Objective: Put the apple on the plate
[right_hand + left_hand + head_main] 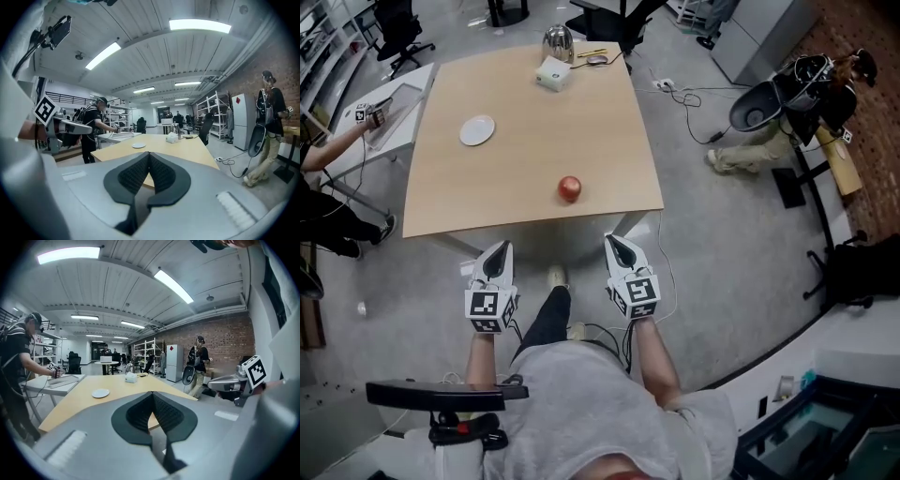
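1. Apple (569,188): round and red, it sits on the light wooden table (534,112) near the front edge, well right of the small round white plate (477,130).
2. Left gripper (498,247): jaws pressed together with nothing between them, held short of the table edge.
3. Right gripper (614,241): jaws pressed together too, empty.

I see a wooden table (525,178) with 1 white box (553,73) at its far edge, just beside a shiny metal kettle (558,42); cables (689,94) trail across the grey floor (722,225) right of it.
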A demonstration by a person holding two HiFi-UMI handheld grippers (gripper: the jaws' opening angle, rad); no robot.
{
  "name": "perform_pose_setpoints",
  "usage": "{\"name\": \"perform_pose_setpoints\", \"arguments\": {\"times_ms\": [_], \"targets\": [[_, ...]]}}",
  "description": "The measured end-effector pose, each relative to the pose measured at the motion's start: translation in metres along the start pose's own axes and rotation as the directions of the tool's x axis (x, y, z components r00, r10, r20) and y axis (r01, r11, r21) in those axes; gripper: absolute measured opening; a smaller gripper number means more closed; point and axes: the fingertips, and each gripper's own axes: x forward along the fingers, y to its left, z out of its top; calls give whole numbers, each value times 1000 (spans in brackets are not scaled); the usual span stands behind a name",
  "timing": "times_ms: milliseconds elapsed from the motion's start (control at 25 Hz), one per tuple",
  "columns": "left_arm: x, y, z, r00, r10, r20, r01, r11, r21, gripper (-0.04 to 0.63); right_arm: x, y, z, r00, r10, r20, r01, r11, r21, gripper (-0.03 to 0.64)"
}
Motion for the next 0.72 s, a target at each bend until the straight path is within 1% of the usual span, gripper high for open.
{"name": "perform_pose_setpoints", "arguments": {"times_ms": [360,600,680,720], "targets": [[47,40,-19,997,26,-72,-29,999,-37,20,71,-10,-26,997,32,-71,-31,999,19,8],[74,61,-27,995,36,-97,-41,998,-55,20,116,-21,-40,995,34,-94,-33,999,16,8],[85,68,-33,993,37,-110,-44,997,-59,20,135,-24,-47,993,46,-106,-44,999,22,32],[88,70,-36,993,38,-115,-45,997,-61,20,141,-25,-49,992,52,-113,-50,998,25,32]]}}
